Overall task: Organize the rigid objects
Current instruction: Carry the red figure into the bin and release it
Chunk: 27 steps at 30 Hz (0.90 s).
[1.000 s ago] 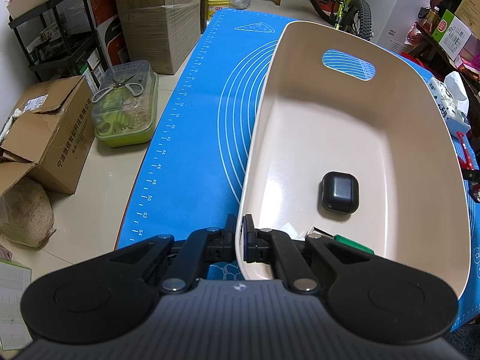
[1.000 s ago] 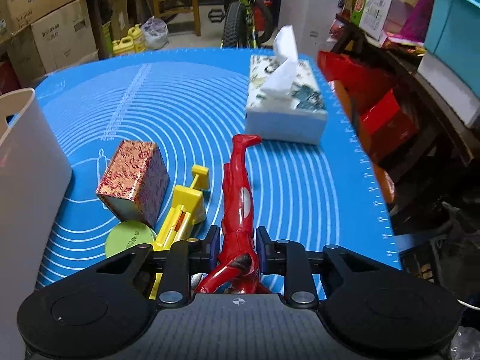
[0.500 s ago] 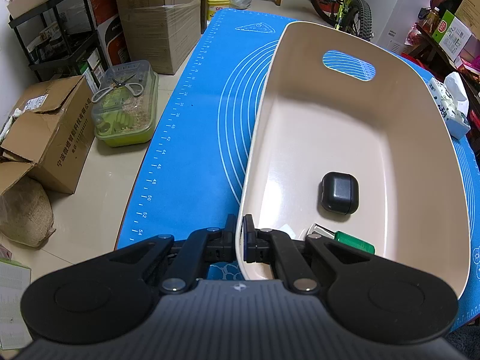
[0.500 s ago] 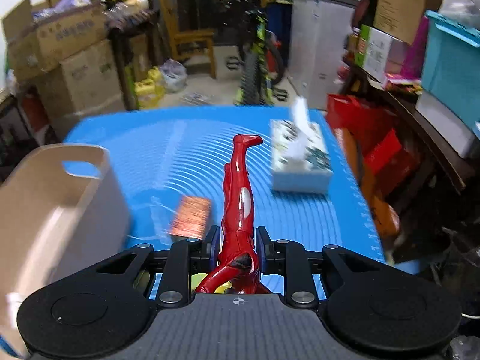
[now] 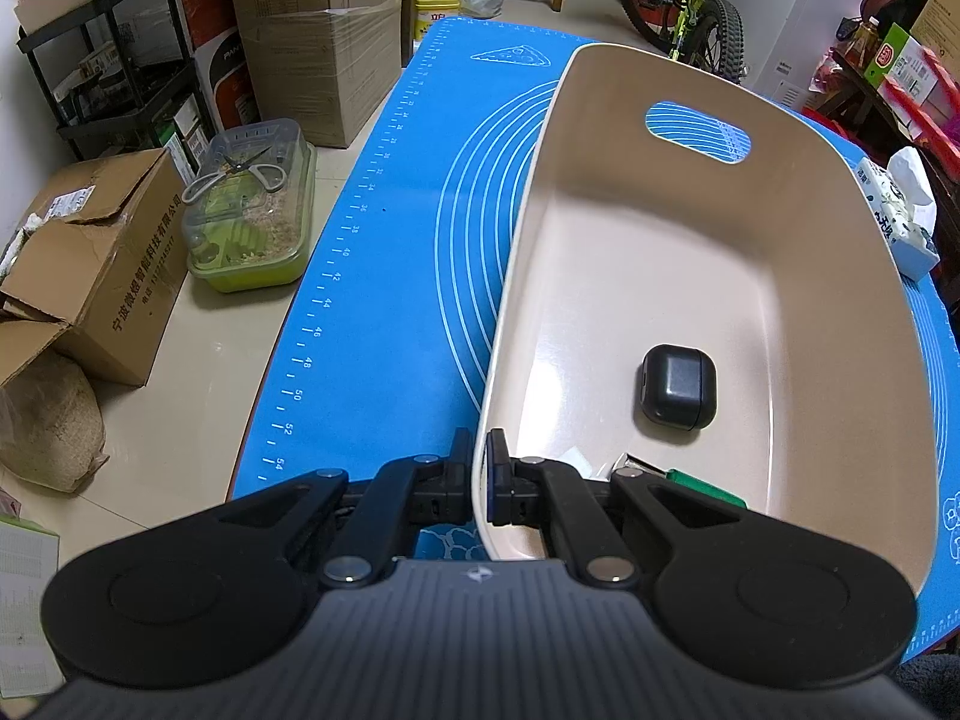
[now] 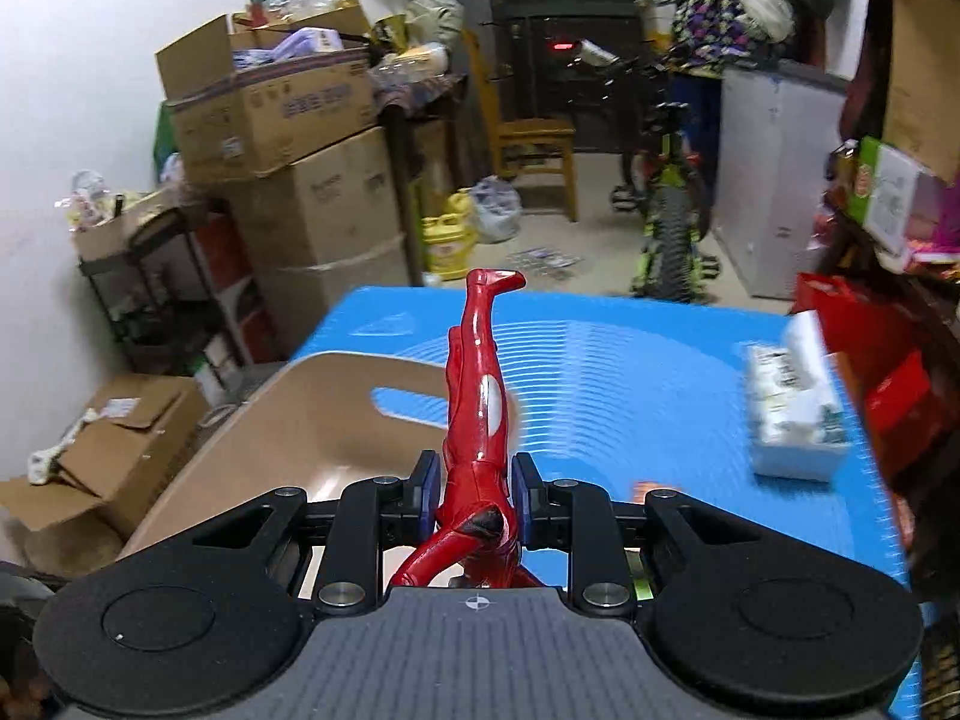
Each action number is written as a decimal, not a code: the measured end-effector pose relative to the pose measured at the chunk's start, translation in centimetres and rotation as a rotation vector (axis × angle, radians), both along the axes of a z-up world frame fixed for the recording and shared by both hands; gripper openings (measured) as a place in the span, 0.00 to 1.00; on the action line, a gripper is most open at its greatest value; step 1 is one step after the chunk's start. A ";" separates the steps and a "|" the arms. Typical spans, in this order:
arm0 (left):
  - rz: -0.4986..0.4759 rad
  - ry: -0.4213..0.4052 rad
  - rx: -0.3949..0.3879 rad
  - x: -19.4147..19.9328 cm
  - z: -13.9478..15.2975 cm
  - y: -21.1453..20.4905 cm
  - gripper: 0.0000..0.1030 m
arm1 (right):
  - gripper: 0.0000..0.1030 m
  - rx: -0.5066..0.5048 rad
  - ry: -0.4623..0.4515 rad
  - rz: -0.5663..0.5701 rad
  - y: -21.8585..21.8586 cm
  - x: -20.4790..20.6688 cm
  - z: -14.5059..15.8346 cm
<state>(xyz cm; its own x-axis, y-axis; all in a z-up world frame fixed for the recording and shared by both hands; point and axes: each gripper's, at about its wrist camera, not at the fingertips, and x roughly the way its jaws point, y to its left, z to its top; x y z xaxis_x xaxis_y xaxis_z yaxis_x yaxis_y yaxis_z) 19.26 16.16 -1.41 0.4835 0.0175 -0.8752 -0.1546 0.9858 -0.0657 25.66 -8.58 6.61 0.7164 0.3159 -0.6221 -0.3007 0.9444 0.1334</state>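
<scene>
Left tool (image 5: 480, 468) is clamped on the near rim of the beige bin (image 5: 828, 192), one pad outside the wall, one inside. Right tool (image 6: 471, 498) is pinching the red figure (image 6: 480, 384) around the hips, legs pointing away from the camera, torso and arms hanging back under the tool body. The figure is in the air, just beside the bin's handle-slot end and not yet over the opening.

Risks, as I read it:
- The grip sits on a narrow, curved, glossy part. The figure could pivot between the pads or slip out over the blue mat (image 6: 630, 360) short of the bin.
- The long legs stick out ahead. They could clip the bin's far wall and knock the figure askew.
- The left pinch is on a thin rim only. A bump from the figure could tilt or skid the bin.
- Inside the bin, a dark case (image 5: 678, 387) and a green item (image 5: 702, 486) lie near the clamped rim. Dropping there lands on them or on the left tool, so release further towards the slot end.
</scene>
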 end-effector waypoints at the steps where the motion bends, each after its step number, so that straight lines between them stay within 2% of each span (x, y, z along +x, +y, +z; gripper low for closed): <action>1: 0.000 0.000 -0.001 0.0 0.0 0.0 0.06 | 0.33 0.007 0.005 0.009 0.8 0.1 -0.2; 5: 0.002 0.000 0.000 0.0 0.0 0.0 0.06 | 0.33 -0.007 0.028 0.071 4.6 -0.1 -1.6; 12: 0.002 0.000 0.002 0.1 -0.1 -0.2 0.05 | 0.33 -0.120 0.088 0.183 10.2 -0.2 -4.9; 19: 0.001 0.000 0.003 0.1 0.0 -0.2 0.05 | 0.33 -0.219 0.205 0.238 12.8 0.6 -8.2; 24: 0.000 0.000 0.003 0.1 0.0 -0.3 0.05 | 0.33 -0.235 0.272 0.252 13.0 0.7 -9.6; 27: 0.001 0.000 0.002 0.1 0.0 -0.2 0.05 | 0.46 -0.203 0.248 0.271 12.7 0.4 -9.1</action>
<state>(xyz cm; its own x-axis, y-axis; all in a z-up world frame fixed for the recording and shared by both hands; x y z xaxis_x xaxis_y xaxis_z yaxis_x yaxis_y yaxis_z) 19.35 15.91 -1.42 0.4832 0.0195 -0.8753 -0.1555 0.9858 -0.0639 26.01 4.07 -2.50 0.4447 0.3260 -0.8342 -0.5243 0.8499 0.0526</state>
